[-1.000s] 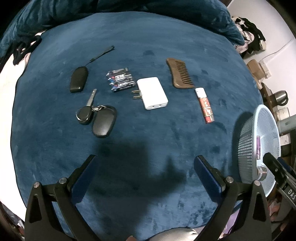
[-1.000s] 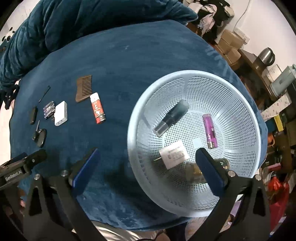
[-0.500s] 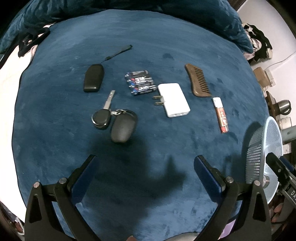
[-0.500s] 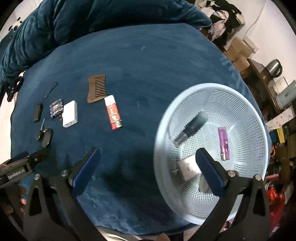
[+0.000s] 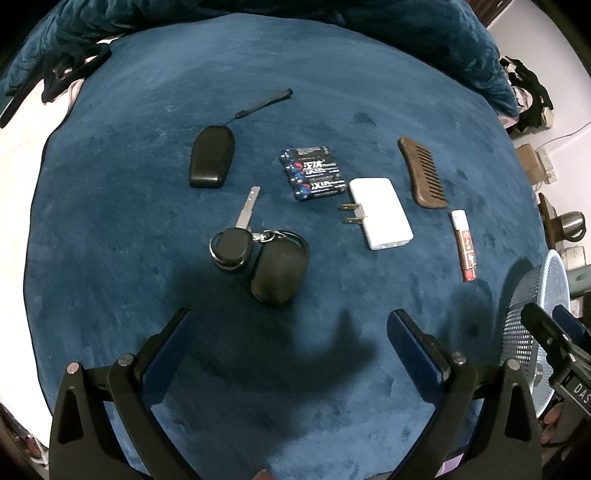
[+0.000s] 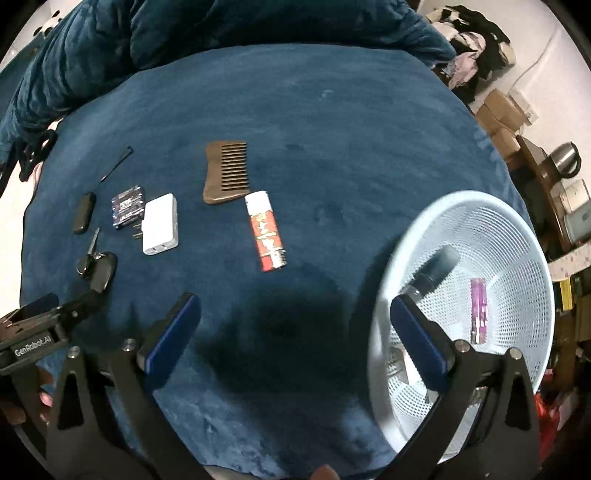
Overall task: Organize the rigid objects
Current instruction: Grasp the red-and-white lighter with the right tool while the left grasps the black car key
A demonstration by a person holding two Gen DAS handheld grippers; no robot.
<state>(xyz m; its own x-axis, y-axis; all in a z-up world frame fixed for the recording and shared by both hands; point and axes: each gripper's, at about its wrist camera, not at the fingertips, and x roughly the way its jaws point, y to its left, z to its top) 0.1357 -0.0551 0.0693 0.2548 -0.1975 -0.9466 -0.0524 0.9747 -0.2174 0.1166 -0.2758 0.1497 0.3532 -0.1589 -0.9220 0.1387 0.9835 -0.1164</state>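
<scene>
On the blue blanket (image 5: 129,221) lie a car key with black fob (image 5: 264,254), a black case (image 5: 211,157), a battery pack (image 5: 313,172), a white charger (image 5: 380,212), a brown comb (image 5: 423,172) and a red lighter (image 5: 464,245). My left gripper (image 5: 290,338) is open just short of the key fob. My right gripper (image 6: 295,325) is open above bare blanket, below the red lighter (image 6: 265,230) and left of the pale blue basket (image 6: 517,229). A purple lighter (image 6: 478,311) and a dark tube (image 6: 432,273) lie in the basket.
A rumpled blue quilt (image 6: 184,33) is heaped along the far edge. Boxes (image 6: 498,114), a kettle (image 6: 567,158) and clothes (image 6: 469,40) crowd the room to the right. The basket (image 5: 543,325) stands at the blanket's right edge. A thin black strap (image 5: 264,103) lies beyond the case.
The left gripper has moved left and closer to the key fob. The right gripper has swung left from over the basket to over the blanket near the red lighter. Both stay open.
</scene>
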